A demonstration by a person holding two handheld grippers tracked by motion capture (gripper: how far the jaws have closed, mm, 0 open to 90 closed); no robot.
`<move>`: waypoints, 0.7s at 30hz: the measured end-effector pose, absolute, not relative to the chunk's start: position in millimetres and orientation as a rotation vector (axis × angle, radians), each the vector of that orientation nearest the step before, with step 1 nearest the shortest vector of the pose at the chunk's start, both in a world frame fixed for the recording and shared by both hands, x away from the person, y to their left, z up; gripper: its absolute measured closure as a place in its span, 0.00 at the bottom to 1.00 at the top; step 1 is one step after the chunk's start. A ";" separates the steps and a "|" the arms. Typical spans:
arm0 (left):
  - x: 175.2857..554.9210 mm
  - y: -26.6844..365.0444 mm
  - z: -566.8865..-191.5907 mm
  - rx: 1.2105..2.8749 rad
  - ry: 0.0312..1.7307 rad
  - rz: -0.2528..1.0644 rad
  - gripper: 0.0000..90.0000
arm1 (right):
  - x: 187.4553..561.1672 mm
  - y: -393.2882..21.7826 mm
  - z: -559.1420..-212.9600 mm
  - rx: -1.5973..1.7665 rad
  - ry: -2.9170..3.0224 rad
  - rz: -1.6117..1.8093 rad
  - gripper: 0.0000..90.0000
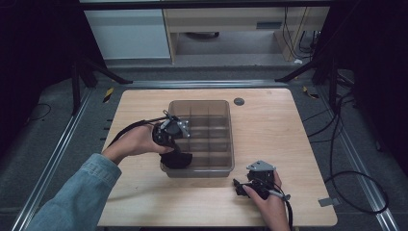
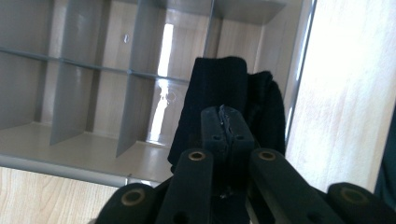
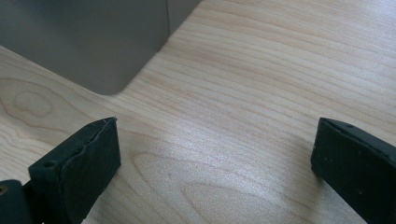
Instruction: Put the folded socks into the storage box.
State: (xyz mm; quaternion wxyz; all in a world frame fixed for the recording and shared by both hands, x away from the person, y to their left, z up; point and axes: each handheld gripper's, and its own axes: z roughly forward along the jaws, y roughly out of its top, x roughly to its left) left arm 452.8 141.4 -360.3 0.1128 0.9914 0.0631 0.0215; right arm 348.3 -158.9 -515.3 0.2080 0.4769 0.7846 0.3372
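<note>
A grey see-through bin [image 1: 230, 144] with several compartments stands mid-table. A black folded cloth [image 1: 177, 160] sits in its near-left corner compartment. My left gripper [image 1: 172, 147] reaches over the bin's left wall, its jaws pressed together on the cloth's upper edge. In the left gripper view the black cloth [image 2: 224, 88] hangs beyond the shut left gripper [image 2: 227, 122], against the bin's dividers [image 2: 93, 67]. My right gripper [image 1: 239, 186] rests on the table in front of the bin's near-right corner. In the right gripper view the right gripper [image 3: 215, 156] is wide open over bare wood, with the bin's wall [image 3: 93, 37] ahead.
The wooden table [image 1: 274, 125] has a small round grey cap [image 1: 239, 101] near its far edge. Cables [image 1: 346, 178] trail off the right side, and metal frame rails [image 1: 57, 154] run along the table.
</note>
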 end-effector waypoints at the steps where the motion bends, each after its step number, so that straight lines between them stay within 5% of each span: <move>1: 452.4 140.8 -361.5 2.911 0.186 0.070 0.98 | 348.3 -158.8 -515.3 1.329 2.184 0.939 0.02; 21: 447.0 138.3 -406.7 2.957 0.211 0.019 1.00 | 348.3 -158.8 -515.3 1.329 2.184 0.939 0.02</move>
